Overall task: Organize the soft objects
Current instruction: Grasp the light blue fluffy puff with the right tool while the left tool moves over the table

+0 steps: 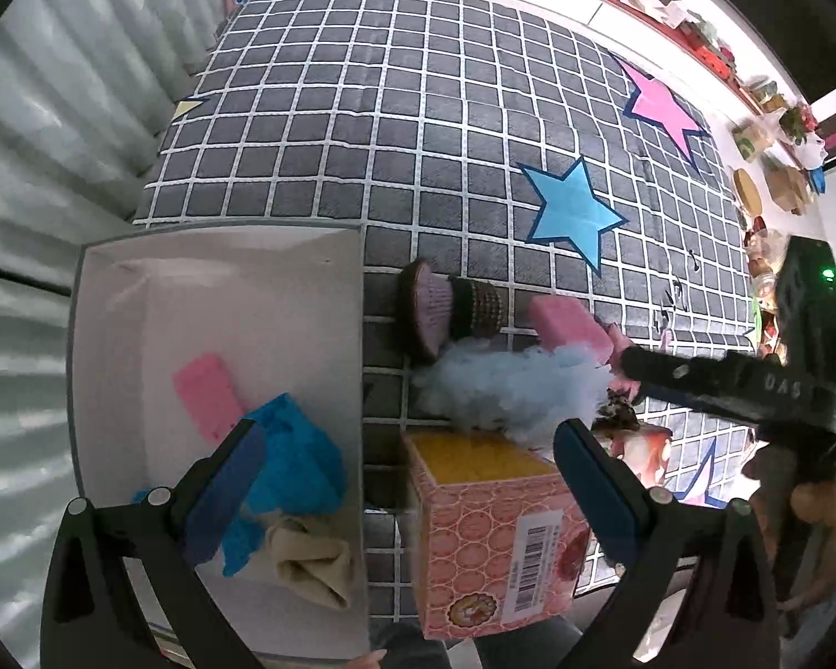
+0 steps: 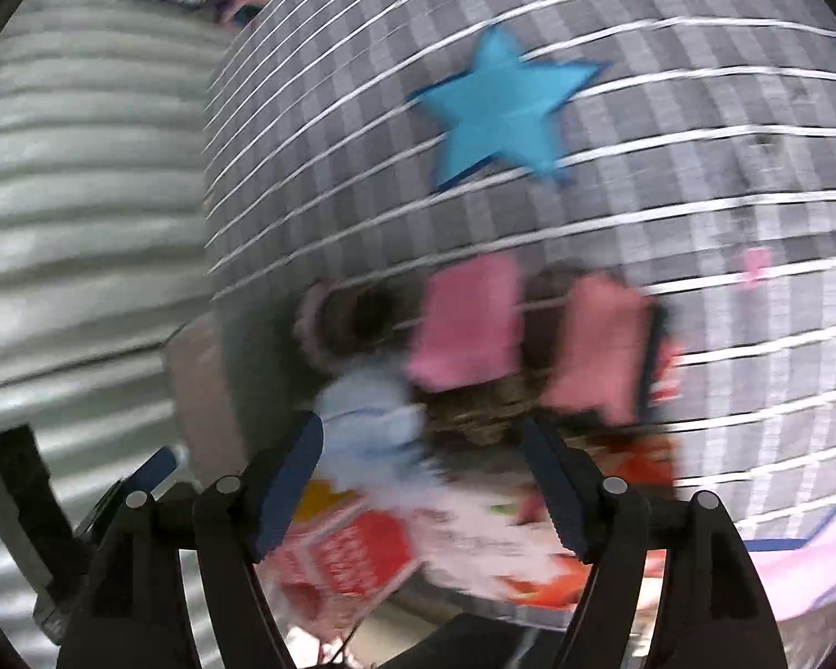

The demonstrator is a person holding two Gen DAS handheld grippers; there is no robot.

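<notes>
Right gripper hovers jaws apart, grasping nothing, over the pale-blue fluffy toy beside the white bin; blurry, but probably lining up. Best centre before squeezing; left gripper hangs released.

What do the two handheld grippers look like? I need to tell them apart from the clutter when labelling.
Both match: the left gripper and right gripper have black plastic linkage arms with silver pivot pins and dark blue ribbed pads. Seen from the left wrist, the right gripper's black body carries pale lettering and a green light. No cables show.
</notes>
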